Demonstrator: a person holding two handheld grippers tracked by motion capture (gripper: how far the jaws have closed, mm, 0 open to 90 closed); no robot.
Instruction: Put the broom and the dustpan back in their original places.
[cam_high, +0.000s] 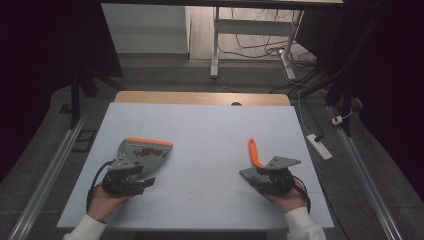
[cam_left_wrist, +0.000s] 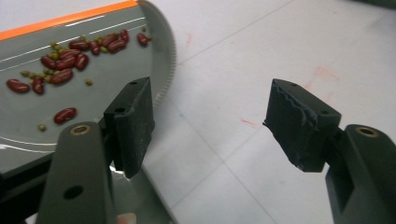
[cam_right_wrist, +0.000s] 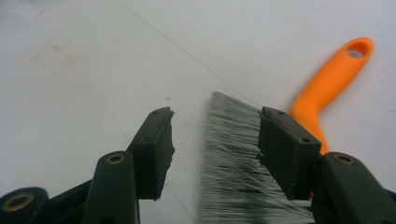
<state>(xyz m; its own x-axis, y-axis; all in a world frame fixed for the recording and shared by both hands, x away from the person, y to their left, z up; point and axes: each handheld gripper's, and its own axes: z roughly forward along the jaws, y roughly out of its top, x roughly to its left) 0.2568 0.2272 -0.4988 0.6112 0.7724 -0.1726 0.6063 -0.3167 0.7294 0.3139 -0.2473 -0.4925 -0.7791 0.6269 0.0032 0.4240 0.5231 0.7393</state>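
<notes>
A grey dustpan (cam_high: 143, 151) with an orange edge lies on the left of the white table (cam_high: 205, 130). It holds several red kidney beans (cam_left_wrist: 63, 63) and small green beans. My left gripper (cam_high: 131, 176) sits at its near end, open (cam_left_wrist: 210, 107), with its left jaw over the pan's toothed rim (cam_left_wrist: 169, 60) and bare table between the jaws. On the right lies a brush with an orange handle (cam_high: 255, 151). My right gripper (cam_high: 265, 176) stands open (cam_right_wrist: 215, 135) around the grey bristles (cam_right_wrist: 233, 154), which lie against the right jaw. The handle (cam_right_wrist: 331, 79) points away beyond it.
The table's wooden far edge (cam_high: 200, 98) lies beyond the white sheet. Faint red marks (cam_right_wrist: 51, 58) show on the surface. A white power strip (cam_high: 320, 146) lies on the floor to the right, and desk legs and cables (cam_high: 260, 45) stand farther back.
</notes>
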